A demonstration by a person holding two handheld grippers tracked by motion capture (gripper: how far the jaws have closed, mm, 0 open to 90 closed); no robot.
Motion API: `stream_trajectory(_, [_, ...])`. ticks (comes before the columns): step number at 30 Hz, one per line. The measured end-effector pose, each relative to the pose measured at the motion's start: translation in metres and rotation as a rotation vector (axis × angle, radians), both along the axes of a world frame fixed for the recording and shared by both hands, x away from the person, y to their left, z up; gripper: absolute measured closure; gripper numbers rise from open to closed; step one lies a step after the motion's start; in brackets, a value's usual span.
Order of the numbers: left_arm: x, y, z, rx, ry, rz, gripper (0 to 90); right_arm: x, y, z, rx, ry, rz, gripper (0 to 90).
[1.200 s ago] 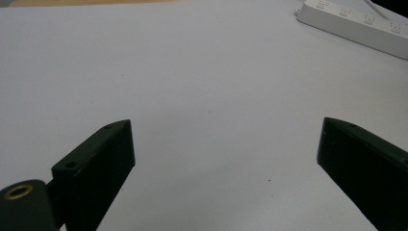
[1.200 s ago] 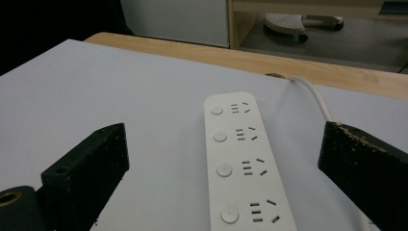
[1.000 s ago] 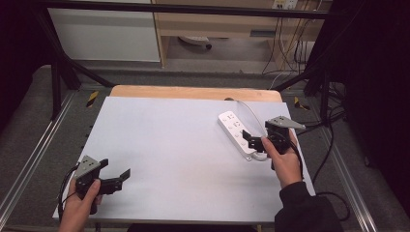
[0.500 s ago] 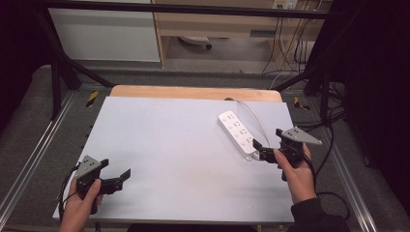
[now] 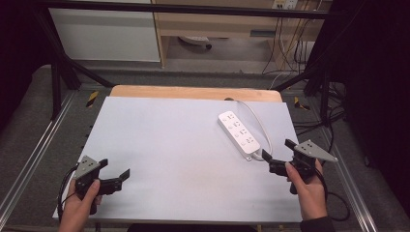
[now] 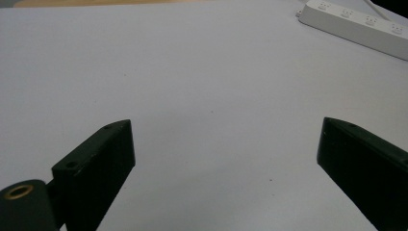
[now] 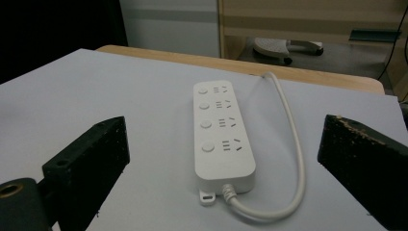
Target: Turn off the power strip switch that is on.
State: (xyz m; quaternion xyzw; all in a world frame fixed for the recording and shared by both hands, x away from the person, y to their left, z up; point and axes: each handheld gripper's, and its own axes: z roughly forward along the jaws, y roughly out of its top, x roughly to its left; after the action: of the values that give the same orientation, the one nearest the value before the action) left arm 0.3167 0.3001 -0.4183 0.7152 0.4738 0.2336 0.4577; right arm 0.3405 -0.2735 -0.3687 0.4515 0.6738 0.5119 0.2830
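Jaws of the right gripper (image 5: 276, 155), spread wide and empty, had drawn back off the power strip (image 5: 238, 132), which lay released on the desk (image 5: 159, 140). Left gripper (image 5: 116, 178) waited agape, well apart from the strip.

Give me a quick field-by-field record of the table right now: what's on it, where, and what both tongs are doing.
surface: pale grey table top
object: white power strip, four outlets, lying flat at the right side
cord: white cable leaves the strip's near end and loops back along it toward the table's far edge
left tongs: open, holding nothing, near-left corner
right tongs: open, holding nothing, just short of the strip's near end, aimed at it
contact: none seen
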Motion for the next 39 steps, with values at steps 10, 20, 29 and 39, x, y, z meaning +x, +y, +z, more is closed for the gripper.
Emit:
stream_trajectory(10, [0.0,0.0,0.0,-0.002,0.002,0.002,6.0,-0.016,-0.01,-0.017,0.02,0.013,-0.019,4.4])
stream_trajectory(20, [-0.001,0.0,0.0,0.002,0.001,0.002,6.0,-0.025,-0.014,-0.034,0.027,0.031,-0.023,4.5])
stream_trajectory(29, [-0.001,-0.001,0.001,0.005,-0.005,-0.003,6.0,-0.029,-0.008,-0.052,0.016,0.071,-0.004,4.5])
stream_trajectory(39, [-0.002,-0.001,0.001,0.002,-0.006,-0.007,6.0,-0.024,0.011,-0.067,-0.028,0.126,0.047,4.3])
